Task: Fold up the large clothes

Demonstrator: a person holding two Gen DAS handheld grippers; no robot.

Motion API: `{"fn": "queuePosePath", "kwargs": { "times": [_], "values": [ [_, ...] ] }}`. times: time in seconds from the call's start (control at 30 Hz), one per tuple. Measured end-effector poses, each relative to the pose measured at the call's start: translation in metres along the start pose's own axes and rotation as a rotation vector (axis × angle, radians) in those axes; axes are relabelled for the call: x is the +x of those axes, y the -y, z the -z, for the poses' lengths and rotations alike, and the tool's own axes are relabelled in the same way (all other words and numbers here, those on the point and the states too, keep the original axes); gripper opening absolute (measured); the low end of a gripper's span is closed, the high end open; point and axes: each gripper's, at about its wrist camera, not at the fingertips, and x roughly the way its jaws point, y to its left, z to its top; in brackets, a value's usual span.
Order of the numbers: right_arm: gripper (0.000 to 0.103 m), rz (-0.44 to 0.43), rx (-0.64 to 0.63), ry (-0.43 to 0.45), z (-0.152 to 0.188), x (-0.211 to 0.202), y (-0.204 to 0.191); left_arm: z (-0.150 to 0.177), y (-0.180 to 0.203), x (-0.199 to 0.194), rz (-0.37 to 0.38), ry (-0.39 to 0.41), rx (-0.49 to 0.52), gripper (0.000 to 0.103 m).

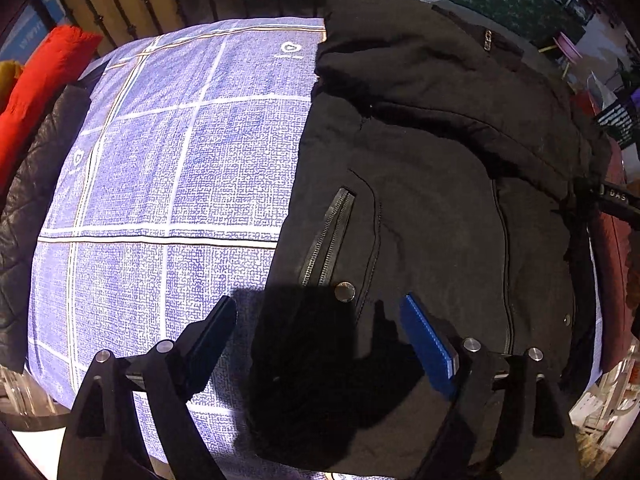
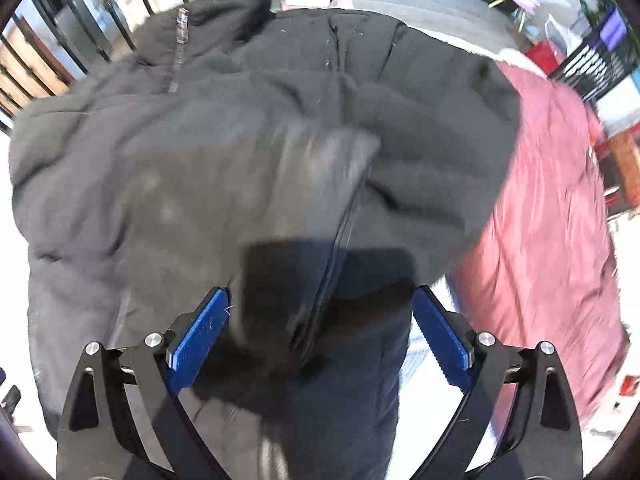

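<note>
Both claws released, nothing held: left gripper [image 1: 320, 320] straddling black jacket's [image 1: 420, 200] hem edge, lower centre; right gripper [image 2: 320, 320] over bulk, running up-frame.

"DAS" on black strap [image 1: 618, 197]

Motion blur smears the black jacket [image 2: 248, 168] and the red garment [image 2: 552, 220] beside it in the right wrist view; the jacket hides the bed's right edge.
</note>
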Motion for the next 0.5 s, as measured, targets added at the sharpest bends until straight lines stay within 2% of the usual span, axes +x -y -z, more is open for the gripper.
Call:
{"fn": "queuePosePath", "kwargs": {
  "times": [0.07,0.27,0.5],
  "values": [
    [0.092,-0.031,0.007,-0.01,0.023,-0.006,0.002,0.001,0.009,-0.001,-0.014,0.005,0.048,0.082],
    [0.092,-0.044,-0.014,-0.078,0.088,-0.007,0.004,0.002,0.036,-0.002,-0.023,0.028,0.172,0.086],
    [0.092,-0.086,0.033,-0.142,0.129,-0.005,0.029,0.009,0.051,0.0,0.012,0.019,0.256,0.086]
  ]
}}
